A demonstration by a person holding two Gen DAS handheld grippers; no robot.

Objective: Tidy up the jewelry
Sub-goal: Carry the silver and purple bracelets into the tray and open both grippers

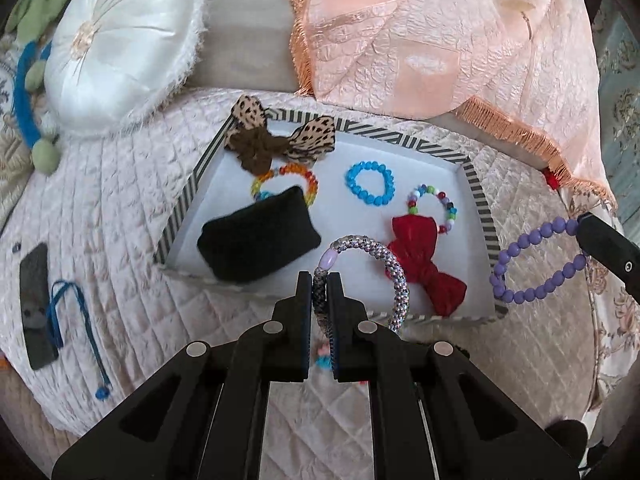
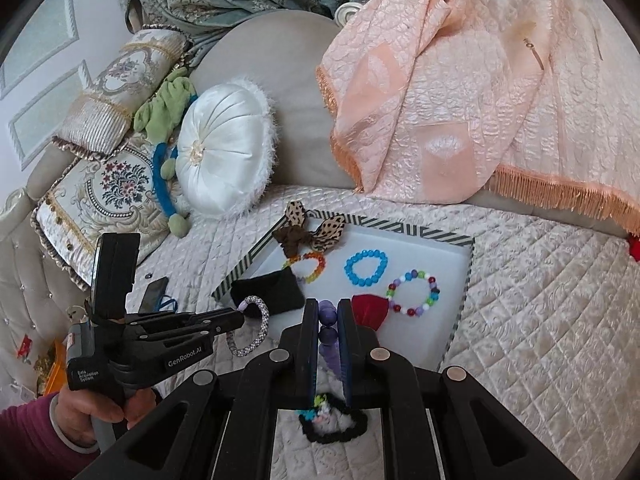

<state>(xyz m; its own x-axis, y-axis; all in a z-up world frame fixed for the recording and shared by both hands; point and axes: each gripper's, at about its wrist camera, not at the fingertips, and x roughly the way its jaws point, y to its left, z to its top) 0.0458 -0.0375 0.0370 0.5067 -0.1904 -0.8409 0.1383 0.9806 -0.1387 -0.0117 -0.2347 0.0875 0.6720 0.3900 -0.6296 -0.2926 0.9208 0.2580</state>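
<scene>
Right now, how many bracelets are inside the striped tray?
3: rainbow bracelet beside the black cushion, blue bracelet mid-tray, multicolour bracelet by the red bow. Others could be hidden.

Both wrist views look steeply down, close (fisheye), sharing the striped tray [image 1: 478,196] [image 2: 464,280].

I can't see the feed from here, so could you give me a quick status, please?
Left gripper shut on woven bracelet. Right gripper shut on purple bead bracelet. Both above striped tray; nothing blocking.
</scene>
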